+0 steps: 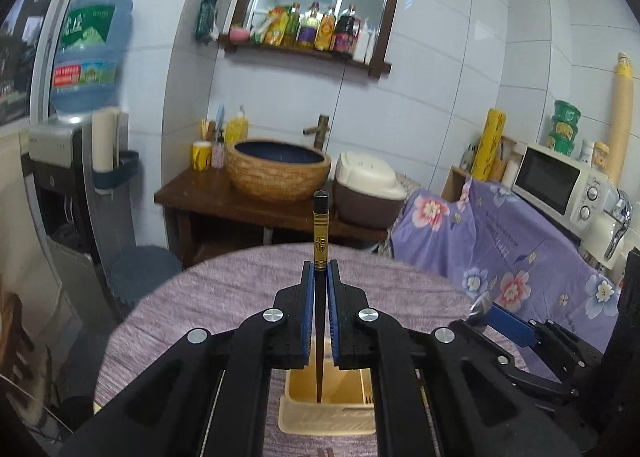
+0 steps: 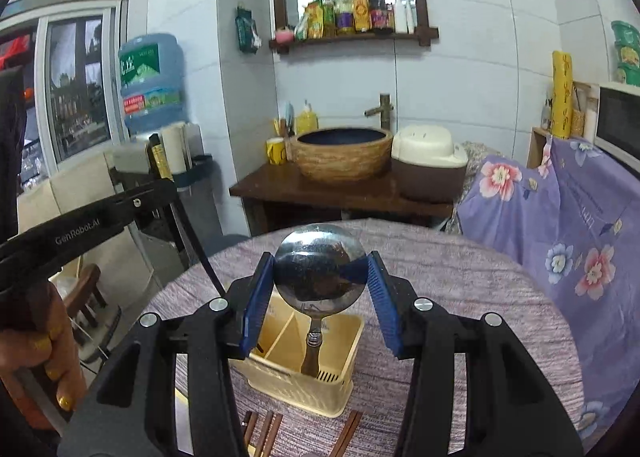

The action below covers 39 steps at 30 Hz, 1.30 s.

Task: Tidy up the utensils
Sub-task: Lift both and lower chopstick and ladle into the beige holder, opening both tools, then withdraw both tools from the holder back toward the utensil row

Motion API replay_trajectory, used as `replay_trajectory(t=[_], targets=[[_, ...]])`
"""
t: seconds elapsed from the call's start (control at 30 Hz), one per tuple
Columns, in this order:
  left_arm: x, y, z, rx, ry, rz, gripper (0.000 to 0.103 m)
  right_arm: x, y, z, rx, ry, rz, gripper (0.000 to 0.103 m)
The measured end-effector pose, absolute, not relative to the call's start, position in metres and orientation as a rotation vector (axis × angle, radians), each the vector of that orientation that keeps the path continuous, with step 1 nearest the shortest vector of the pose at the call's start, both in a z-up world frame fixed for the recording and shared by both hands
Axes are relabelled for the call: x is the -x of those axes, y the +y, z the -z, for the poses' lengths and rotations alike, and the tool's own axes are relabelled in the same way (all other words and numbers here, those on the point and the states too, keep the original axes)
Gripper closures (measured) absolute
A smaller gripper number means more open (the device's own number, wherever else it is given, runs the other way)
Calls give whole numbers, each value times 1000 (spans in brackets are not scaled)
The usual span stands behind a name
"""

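Observation:
My left gripper (image 1: 319, 269) is shut on a black chopstick (image 1: 320, 241) with gold bands. It stands upright with its thin tip down inside a cream utensil caddy (image 1: 326, 415) on the round table. My right gripper (image 2: 320, 263) is shut on the bowl of a steel spoon (image 2: 320, 267), its blue pads touching both sides. The spoon's handle points down into the right compartment of the caddy (image 2: 296, 377). The other gripper's arm (image 2: 80, 229) shows at the left of the right wrist view.
Several brown chopsticks (image 2: 264, 431) lie on the purple tablecloth (image 2: 460, 277) in front of the caddy. Beyond the table stand a basin (image 2: 342, 153) on a wooden stand, a rice cooker (image 2: 428, 161), a water dispenser (image 1: 64, 161) and a microwave (image 1: 556, 181).

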State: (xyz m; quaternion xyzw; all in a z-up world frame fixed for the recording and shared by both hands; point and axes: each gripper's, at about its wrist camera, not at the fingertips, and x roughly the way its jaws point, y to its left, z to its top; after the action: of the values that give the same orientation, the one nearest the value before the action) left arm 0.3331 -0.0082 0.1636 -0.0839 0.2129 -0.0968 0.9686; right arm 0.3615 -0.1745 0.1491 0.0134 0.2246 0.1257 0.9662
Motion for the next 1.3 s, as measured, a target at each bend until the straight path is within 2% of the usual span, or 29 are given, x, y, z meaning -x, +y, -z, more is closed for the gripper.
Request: replay_trajectory(t=[0.3,0.57,0.6,0.63,0.67,0.7,0.83,1.0,1.3], targets=[[-348,-7,-122,163,524,188,95,-373,-168,-109,18,505,-228,55],[-350,-8,-117,164,545,191,95,-373,-165,-103,35,485,-223,55],[-349,-8,-118,168,549,196,95,-370,-166,-104,37,467,-224,54],[-347,-6,-119,175,545,200,95,-369,-167,-105,38,455,-223,46],[-344,-5,-121,176,541,203,94,-365,-168,-106,37,444,-220,32],[-340,-3,-122,174,538,204,91,-359,-170,-108,33,425,-218,30],[-313,6,-119,167,528,179,49,-334,-180,-111,36,419,-168,30],[-276,16,-84,130,596,125,47,-300,-200,-83,28,534,-53,26],[-225,5,9,91,816,133,49,-248,-209,21,-33,860,-46,24]])
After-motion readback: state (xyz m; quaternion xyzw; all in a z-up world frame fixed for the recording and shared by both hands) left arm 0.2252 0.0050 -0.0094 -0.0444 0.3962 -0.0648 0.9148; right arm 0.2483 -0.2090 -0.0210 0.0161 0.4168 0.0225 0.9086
